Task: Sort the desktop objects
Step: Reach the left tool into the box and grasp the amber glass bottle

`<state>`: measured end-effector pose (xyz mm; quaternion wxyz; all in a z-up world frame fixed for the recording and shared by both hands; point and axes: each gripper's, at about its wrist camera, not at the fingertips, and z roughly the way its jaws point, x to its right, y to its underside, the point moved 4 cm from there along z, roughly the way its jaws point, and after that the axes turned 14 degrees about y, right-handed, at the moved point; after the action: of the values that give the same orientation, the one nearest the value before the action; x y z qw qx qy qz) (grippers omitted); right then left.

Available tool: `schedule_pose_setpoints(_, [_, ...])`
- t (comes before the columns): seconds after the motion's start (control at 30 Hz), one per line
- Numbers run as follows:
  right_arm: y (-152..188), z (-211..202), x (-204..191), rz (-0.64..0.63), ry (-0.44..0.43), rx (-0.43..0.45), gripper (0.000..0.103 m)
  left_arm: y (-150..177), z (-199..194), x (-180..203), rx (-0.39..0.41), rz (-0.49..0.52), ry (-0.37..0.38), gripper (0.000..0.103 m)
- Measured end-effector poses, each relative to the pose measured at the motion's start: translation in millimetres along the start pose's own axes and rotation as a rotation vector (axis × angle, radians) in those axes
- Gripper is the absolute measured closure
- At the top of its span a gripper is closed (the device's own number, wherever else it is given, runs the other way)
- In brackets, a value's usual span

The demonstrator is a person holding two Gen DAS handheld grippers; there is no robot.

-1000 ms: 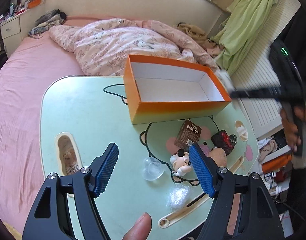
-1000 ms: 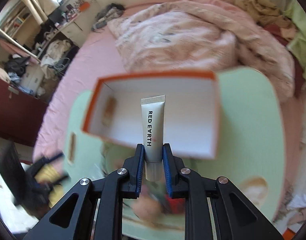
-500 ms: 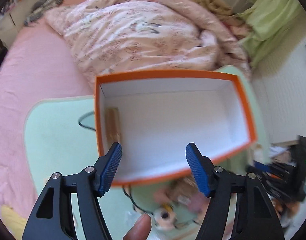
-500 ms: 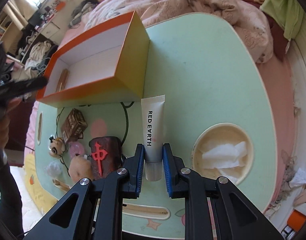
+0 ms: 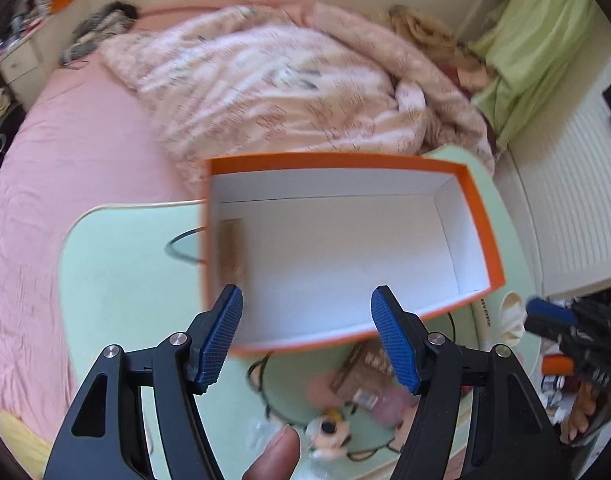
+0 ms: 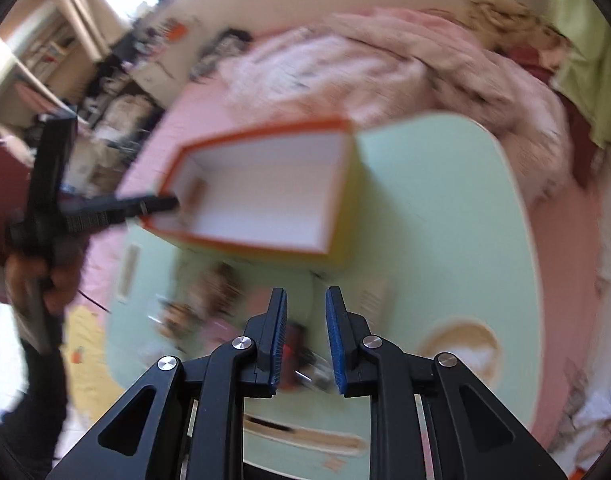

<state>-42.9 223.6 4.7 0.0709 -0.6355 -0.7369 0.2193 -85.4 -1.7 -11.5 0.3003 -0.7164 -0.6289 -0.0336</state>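
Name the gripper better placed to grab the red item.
Right, likely: the right gripper, open and empty, hangs just above the red item; the left gripper aims into the box.

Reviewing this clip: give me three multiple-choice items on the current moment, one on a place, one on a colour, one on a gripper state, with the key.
1. Where does the small tan item lie in the orange box?
A. by its left end wall
B. in the middle
C. by its right end wall

2. What colour is the box's inside?
A. orange
B. white
C. green

3. How is the right gripper?
A. shut on a tube
B. open and holding nothing
C. shut on a figurine

Key:
1 A, the left wrist view shows the item close to the box's left wall.
2 B, the floor and inner walls are white and only the rim is orange.
3 B, its blue pads stand apart, with the green table showing between them.
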Motion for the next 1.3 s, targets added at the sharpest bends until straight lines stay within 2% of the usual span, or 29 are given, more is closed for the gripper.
schedule_pose_setpoints(0.1, [-29.3,12.8,-30.7,-0.024,-0.093,0.002,0.065,22.1,-34.2,-11.2,0.123,-0.019,-0.012,0.027])
schedule_pose_setpoints(0.13, [-41.4,23.7,-45.6,-0.034,-0.13,-0.011,0.065,30.4,-43.7,-17.9,0.154,-0.03,-0.02,0.026])
schedule_pose_setpoints(0.2, [-61.7,49.2,-74.8,-0.056,-0.174,-0.052,0.065,42.5,-52.5,-30.3,0.168,-0.051,-0.021,0.026])
schedule_pose_setpoints(0.37, [-93.1,123.2,-132.5,-0.11,-0.106,-0.168,0.066,68.9,-69.1,-62.2,0.163,-0.097,-0.004,0.026])
schedule_pose_setpoints(0.53, [-93.1,164.7,-156.3,-0.119,-0.068,-0.24,0.066,77.2,-74.1,-88.2,0.161,-0.125,-0.009,0.026])
schedule_pose_setpoints(0.67, [-86.3,181.3,-162.4,-0.14,-0.015,-0.262,0.066,80.3,-72.3,-110.2,0.18,-0.169,-0.01,0.026])
schedule_pose_setpoints(0.77, [-85.5,182.9,-163.5,-0.158,-0.001,-0.26,0.066,83.2,-67.3,-118.2,0.176,-0.195,0.021,0.026])
schedule_pose_setpoints(0.93, [-87.8,167.2,-146.6,-0.158,0.19,-0.211,0.065,86.3,-64.7,-118.4,0.166,-0.184,0.02,0.026])
schedule_pose_setpoints(1.03, [-88.4,162.0,-141.7,-0.127,0.106,-0.223,0.065,84.9,-65.1,-115.6,0.169,-0.179,0.021,0.026])
schedule_pose_setpoints(1.2, [-91.6,166.7,-141.1,-0.161,0.14,-0.205,0.065,79.6,-66.8,-104.5,0.175,-0.165,0.042,0.026])
schedule_pose_setpoints(1.3, [-90.6,149.6,-126.1,-0.091,0.07,-0.188,0.065,59.5,-69.5,-81.7,0.185,-0.117,0.092,0.026])
